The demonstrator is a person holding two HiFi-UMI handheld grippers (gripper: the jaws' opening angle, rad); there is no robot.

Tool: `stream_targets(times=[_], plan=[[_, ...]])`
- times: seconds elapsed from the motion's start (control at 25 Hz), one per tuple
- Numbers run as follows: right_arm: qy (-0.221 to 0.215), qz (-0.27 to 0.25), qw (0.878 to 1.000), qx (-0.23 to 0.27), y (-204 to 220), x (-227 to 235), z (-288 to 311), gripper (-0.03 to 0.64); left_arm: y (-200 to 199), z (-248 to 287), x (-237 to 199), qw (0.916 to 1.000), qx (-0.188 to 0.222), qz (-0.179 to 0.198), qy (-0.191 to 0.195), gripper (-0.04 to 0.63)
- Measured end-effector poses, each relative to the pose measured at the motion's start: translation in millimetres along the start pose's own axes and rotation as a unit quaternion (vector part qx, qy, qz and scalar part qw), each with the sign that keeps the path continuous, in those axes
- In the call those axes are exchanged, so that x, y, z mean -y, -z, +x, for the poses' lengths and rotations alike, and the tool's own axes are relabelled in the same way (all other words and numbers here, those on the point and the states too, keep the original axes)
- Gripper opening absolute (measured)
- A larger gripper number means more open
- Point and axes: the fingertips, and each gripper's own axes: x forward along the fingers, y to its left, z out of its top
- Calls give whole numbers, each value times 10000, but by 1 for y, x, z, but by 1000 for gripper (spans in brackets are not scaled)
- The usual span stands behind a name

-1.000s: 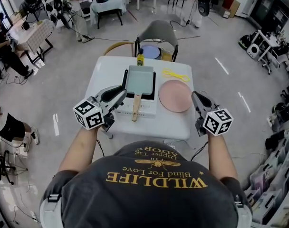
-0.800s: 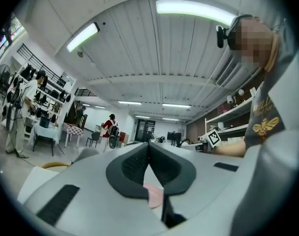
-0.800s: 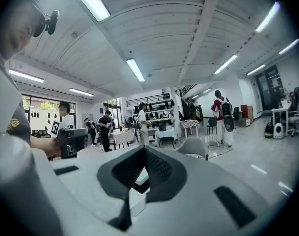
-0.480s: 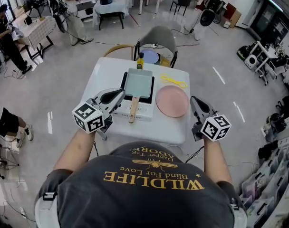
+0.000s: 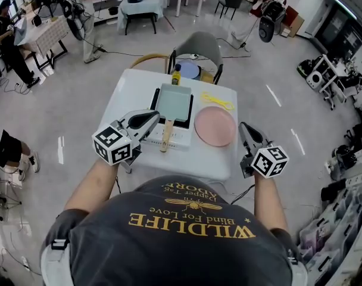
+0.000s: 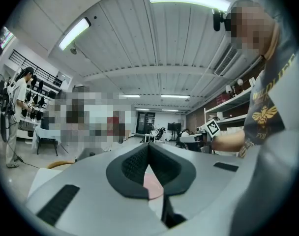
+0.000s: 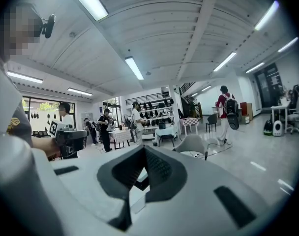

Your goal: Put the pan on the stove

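Note:
The grey rectangular pan [image 5: 174, 101] sits on the black top of the white portable stove [image 5: 181, 137], which stands mid-table. The pan's wooden handle [image 5: 167, 134] points toward me. My left gripper [image 5: 151, 117] hovers at the stove's near left corner, just left of the handle, shut and empty. In the left gripper view its pads [image 6: 139, 162] meet, with a bit of pink plate showing under them. My right gripper [image 5: 243, 127] hangs off the table's near right edge, beside the plate. Its jaws are also shut, with nothing between them.
A pink plate [image 5: 215, 126] lies right of the stove. A yellow bottle [image 5: 176, 74] and a yellow cord [image 5: 219, 100] are at the far side of the white table [image 5: 130, 94]. A grey chair [image 5: 196, 47] stands behind it. People and furniture stand around the room.
Both grippers stay almost where they were at the table's near edge. The head view has shifted slightly. The pan has not moved on the stove.

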Motion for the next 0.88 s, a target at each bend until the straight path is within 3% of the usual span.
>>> stream_targets(times=[0.88], plan=[[-62, -74, 9999, -70, 3, -2, 6, 0, 4, 3, -3, 10000, -64, 48, -6, -3]])
